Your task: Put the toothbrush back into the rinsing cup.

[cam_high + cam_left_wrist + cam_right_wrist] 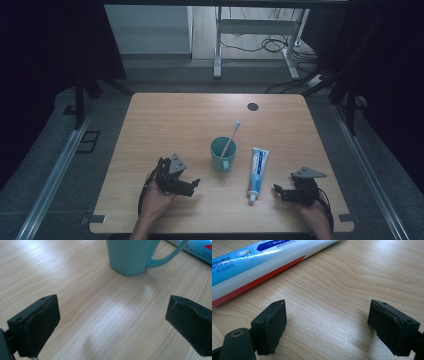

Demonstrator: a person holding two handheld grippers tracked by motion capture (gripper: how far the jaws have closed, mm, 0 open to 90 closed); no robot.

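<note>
Hands of the person enter at the near edge of the light wooden table, each carrying a black two-jaw gripper. Left gripper sits at about seven o'clock on the tabletop, low over the wood; in the left gripper view its jaws stand wide apart with bare wood between them, holding nothing. Right gripper sits at about five o'clock, also low; in the right gripper view its jaws are likewise spread wide and empty, with bare wood between.

White, blue and red toothpaste tube lies flat just beside the right gripper, toward nine o'clock of it, cap end nearest the person. Teal ceramic mug stands upright near the table centre, handle toward the person, well apart from the left gripper and just beside the tube without touching. White-headed toothbrush leans in the mug, head tilted toward one o'clock.

Small dark round mark lies near the far edge at about twelve o'clock.
</note>
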